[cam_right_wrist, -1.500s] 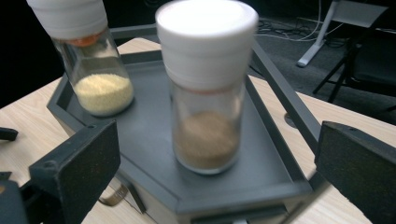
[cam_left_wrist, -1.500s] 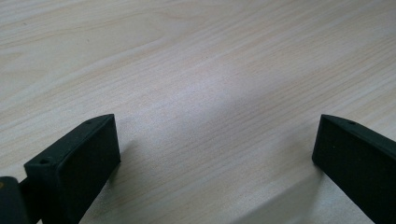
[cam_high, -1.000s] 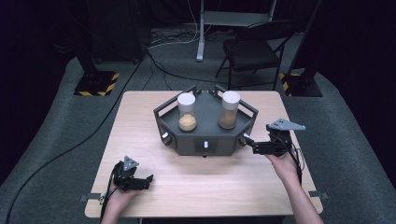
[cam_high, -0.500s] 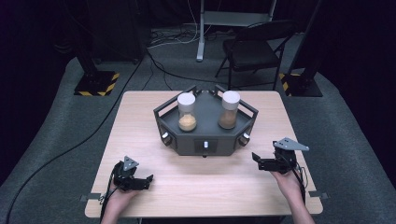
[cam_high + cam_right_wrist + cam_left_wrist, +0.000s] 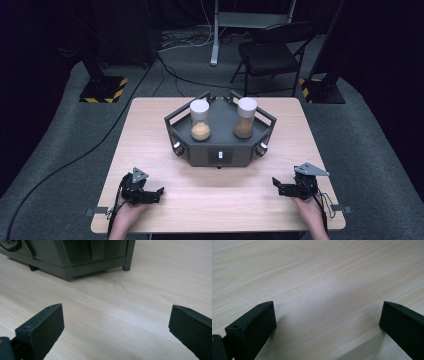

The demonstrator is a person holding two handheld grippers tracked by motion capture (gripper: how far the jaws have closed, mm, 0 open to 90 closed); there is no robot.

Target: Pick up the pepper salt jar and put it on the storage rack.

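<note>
A dark grey six-sided stand (image 5: 220, 145) sits at the middle back of the wooden table (image 5: 215, 205). Two clear jars with white lids stand on it: the left jar (image 5: 200, 120) holds yellow-orange grains, the right jar (image 5: 245, 118) holds brown grains. My left gripper (image 5: 159, 194) rests low on the table near the front left, open, with bare wood between its jaws (image 5: 327, 322). My right gripper (image 5: 276, 186) lies near the front right, open and holding nothing (image 5: 116, 325); the stand's base (image 5: 75, 257) shows ahead of it in the right gripper view.
A folding chair (image 5: 272, 55) and a metal post (image 5: 216, 35) stand behind the table. Black stands with yellow-striped bases (image 5: 105, 90) flank the back corners. Cables run over the grey floor at left (image 5: 90, 150).
My right gripper has drawn back from beside the stand's right corner and come down toward the front right of the table. The left gripper has stayed put.
</note>
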